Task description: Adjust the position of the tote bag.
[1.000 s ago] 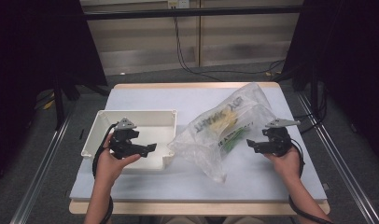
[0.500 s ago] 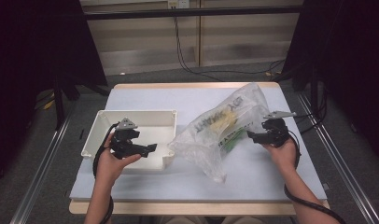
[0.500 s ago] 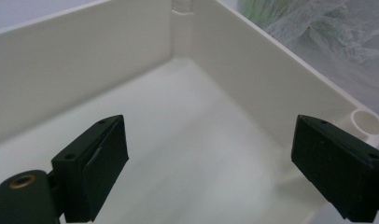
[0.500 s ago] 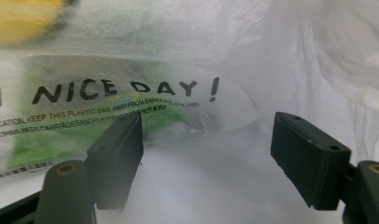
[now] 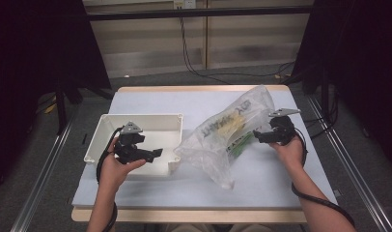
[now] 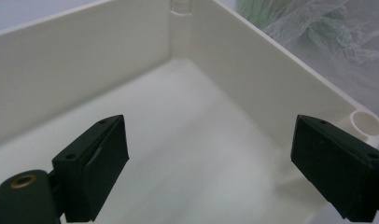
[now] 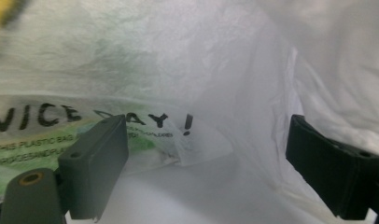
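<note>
Nearest, at lower left of the high view: left gripper (image 5: pixel 158 153) held over the white tray (image 5: pixel 101 130), jaws spread wide, nothing between them. In the left gripper view, spread the same way above the tray's (image 6: pixel 253 70) bare floor, pointed toward its far corner. Right of centre in the high view: right gripper (image 5: pixel 256 135) at the right edge of the clear plastic bag (image 5: pixel 218 140), seemingly just touching it. In the right gripper view, jaws also wide apart, crumpled bag film (image 7: pixel 201 70) with black lettering between and beyond them, not pinched. Bag lying on the table (image 5: pixel 194 101) in mid-frame, just right of the tray, green and yellow contents inside. Farther back, upper frame: dark cables on the floor (image 5: pixel 194 63).
</note>
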A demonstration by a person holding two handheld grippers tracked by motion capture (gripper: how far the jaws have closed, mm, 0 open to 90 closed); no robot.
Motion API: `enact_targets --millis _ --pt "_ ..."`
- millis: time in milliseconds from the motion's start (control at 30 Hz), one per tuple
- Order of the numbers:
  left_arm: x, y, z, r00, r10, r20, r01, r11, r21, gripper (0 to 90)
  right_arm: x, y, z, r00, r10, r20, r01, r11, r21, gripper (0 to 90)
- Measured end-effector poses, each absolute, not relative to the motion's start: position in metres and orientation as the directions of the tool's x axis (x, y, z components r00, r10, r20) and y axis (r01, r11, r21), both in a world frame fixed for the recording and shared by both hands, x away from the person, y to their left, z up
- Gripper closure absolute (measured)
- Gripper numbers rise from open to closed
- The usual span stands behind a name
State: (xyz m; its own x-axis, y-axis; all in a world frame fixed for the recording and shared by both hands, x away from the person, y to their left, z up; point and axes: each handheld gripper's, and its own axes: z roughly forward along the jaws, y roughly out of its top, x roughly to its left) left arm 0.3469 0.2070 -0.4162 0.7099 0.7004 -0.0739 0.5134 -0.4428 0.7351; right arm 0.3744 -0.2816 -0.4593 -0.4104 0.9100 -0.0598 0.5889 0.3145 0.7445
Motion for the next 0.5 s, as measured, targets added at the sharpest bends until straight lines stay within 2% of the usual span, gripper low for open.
enact_targets --millis 100,333,433,500 --pt "0.347 0.206 -0.416 0.714 0.696 -0.075 0.512 -0.446 0.734 10.9 0.382 -0.28 -0.46 -0.425 0.902 -0.07 0.582 0.332 0.742 13.7" --pt "0.348 0.206 -0.416 0.715 0.694 -0.078 0.512 -0.445 0.735 10.9 0.389 -0.275 -0.462 -0.449 0.891 -0.062 0.578 0.343 0.741 23.9" --pt "0.348 0.207 -0.416 0.711 0.699 -0.079 0.515 -0.44 0.736 10.9 0.391 -0.271 -0.462 -0.456 0.888 -0.065 0.579 0.352 0.735 29.2" --pt "0.348 0.207 -0.416 0.712 0.698 -0.076 0.514 -0.445 0.733 10.9 0.392 -0.271 -0.462 -0.457 0.888 -0.056 0.586 0.348 0.732 35.7"
